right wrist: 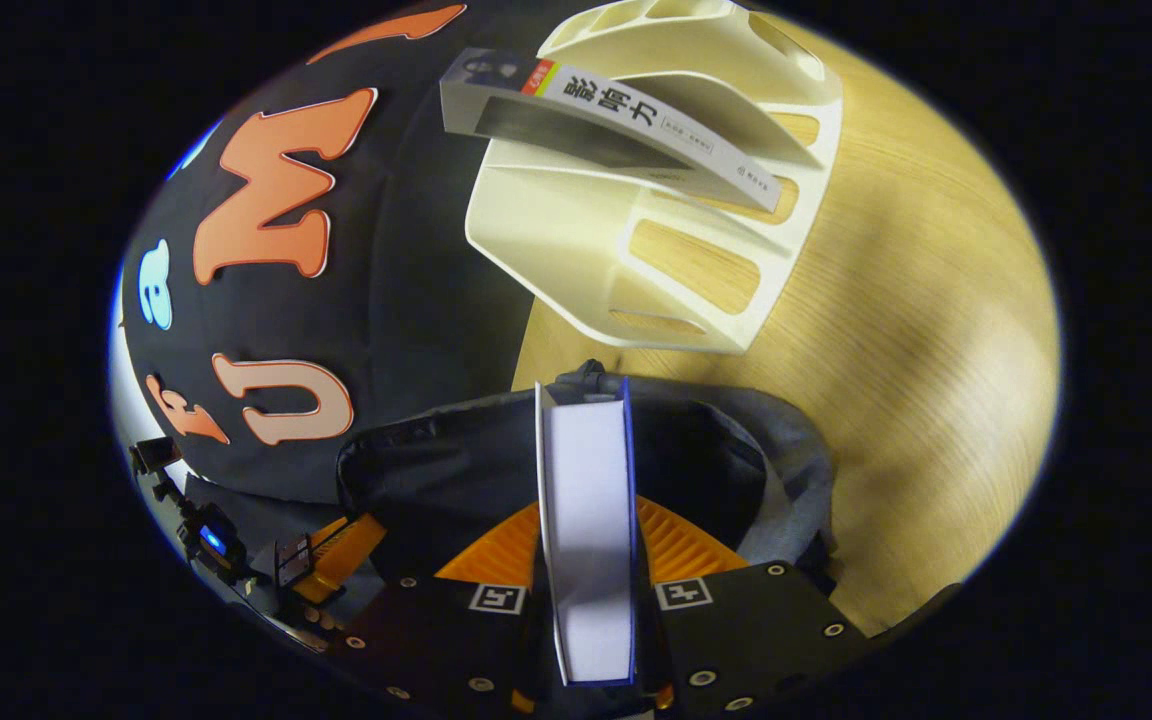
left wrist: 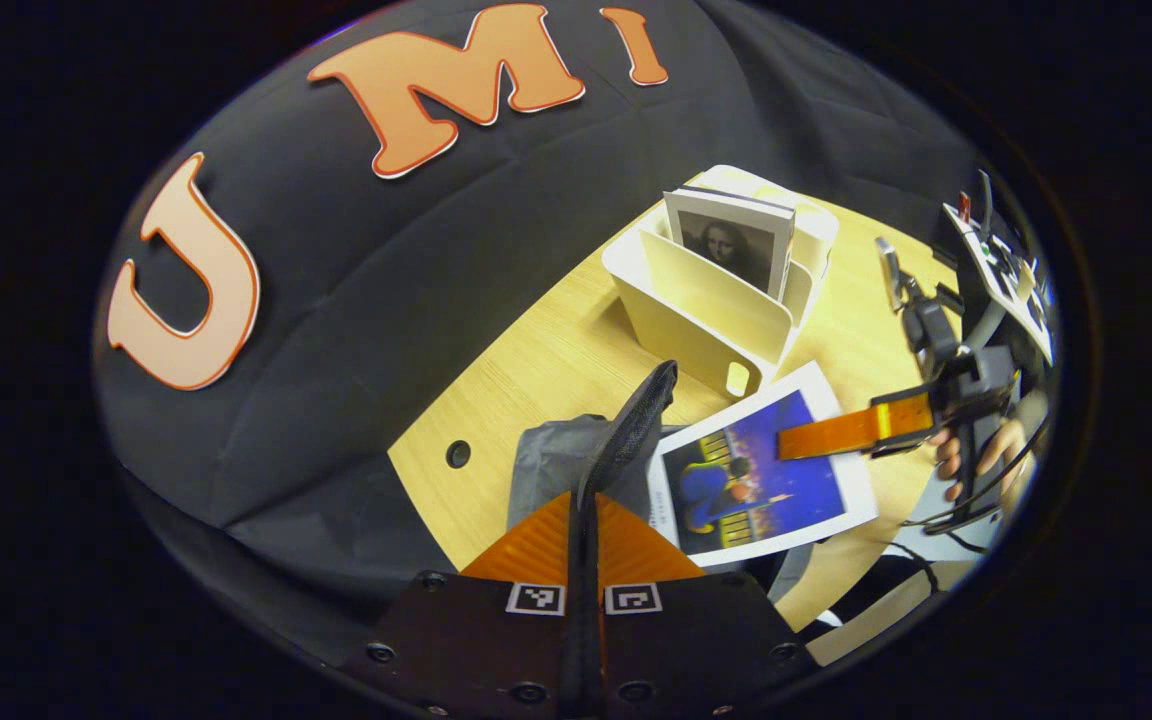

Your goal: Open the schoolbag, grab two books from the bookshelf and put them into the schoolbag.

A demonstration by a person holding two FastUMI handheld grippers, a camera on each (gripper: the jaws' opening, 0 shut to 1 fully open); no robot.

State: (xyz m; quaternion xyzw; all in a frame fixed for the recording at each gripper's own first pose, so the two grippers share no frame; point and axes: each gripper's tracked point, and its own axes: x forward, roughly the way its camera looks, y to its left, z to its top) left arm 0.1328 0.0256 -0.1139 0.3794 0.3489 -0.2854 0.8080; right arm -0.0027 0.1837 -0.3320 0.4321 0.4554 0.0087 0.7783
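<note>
My left gripper (left wrist: 584,500) is shut on a black mesh edge (left wrist: 636,420) of the grey schoolbag (left wrist: 546,460) and holds it up. A book with a blue picture cover (left wrist: 756,480) hangs over the bag, pinched by my right gripper (left wrist: 796,440). In the right gripper view that book (right wrist: 586,450) stands edge-on, white pages showing, between my right gripper's (right wrist: 588,510) fingers, above the dark open mouth of the schoolbag (right wrist: 436,470). The left gripper (right wrist: 336,555) holds the bag's rim at the lower left. Another book (left wrist: 731,245) (right wrist: 616,120) stands in the white bookshelf (left wrist: 706,320) (right wrist: 556,260).
The bag and bookshelf rest on a light wooden table (left wrist: 536,370) (right wrist: 916,330) with a cable hole (left wrist: 458,454) near the bag. A person's hand (left wrist: 976,460) holds the right gripper's handle. The booth's black cloth wall stands close behind the table.
</note>
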